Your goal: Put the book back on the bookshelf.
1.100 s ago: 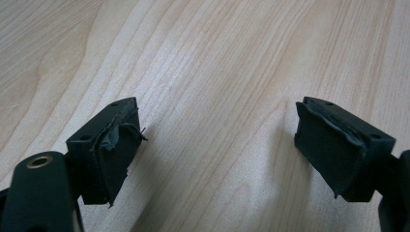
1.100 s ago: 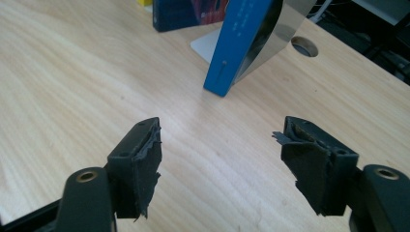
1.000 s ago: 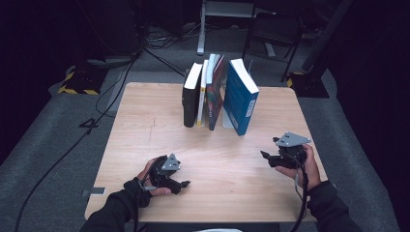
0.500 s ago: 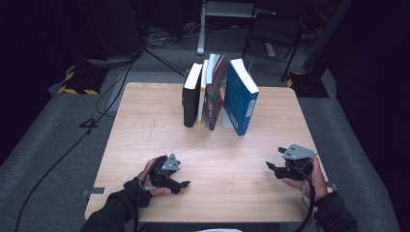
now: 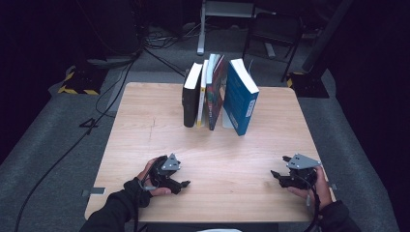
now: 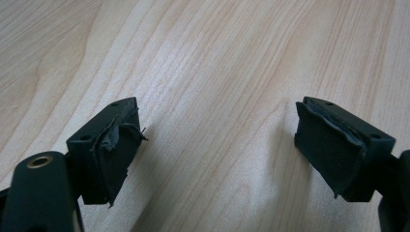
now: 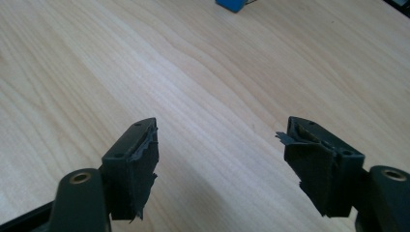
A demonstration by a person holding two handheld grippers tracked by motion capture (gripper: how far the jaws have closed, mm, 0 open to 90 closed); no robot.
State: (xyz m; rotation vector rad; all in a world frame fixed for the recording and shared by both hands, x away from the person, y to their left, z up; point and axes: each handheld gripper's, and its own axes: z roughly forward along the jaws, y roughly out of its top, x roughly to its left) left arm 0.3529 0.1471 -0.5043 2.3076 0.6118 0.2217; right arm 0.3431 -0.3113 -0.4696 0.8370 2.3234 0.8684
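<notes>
A row of books stands upright at the back middle of the wooden table [image 5: 145, 125]: a black book [image 5: 191, 96], a thin white one [image 5: 203, 94], a colourful one [image 5: 216, 92] and a blue book [image 5: 240, 99] leaning at the right end. My left gripper [image 5: 181, 184] rests low near the table's front left, held in a hand; in the left gripper view it [image 6: 217, 140] is open over bare wood. My right gripper [image 5: 279, 167] sits near the front right, pointing left. Its jaws [image 7: 220, 150] stand open with nothing between them, and a corner of the blue book [image 7: 231, 5] shows far ahead.
Dark floor surrounds the table, with cables [image 5: 121, 82] at the back left and a metal stand [image 5: 202, 29] behind the books. Bare wood lies between the two grippers and the books.
My right gripper has moved toward the table's near edge and lower, still open. The left gripper and the books have stayed put.
</notes>
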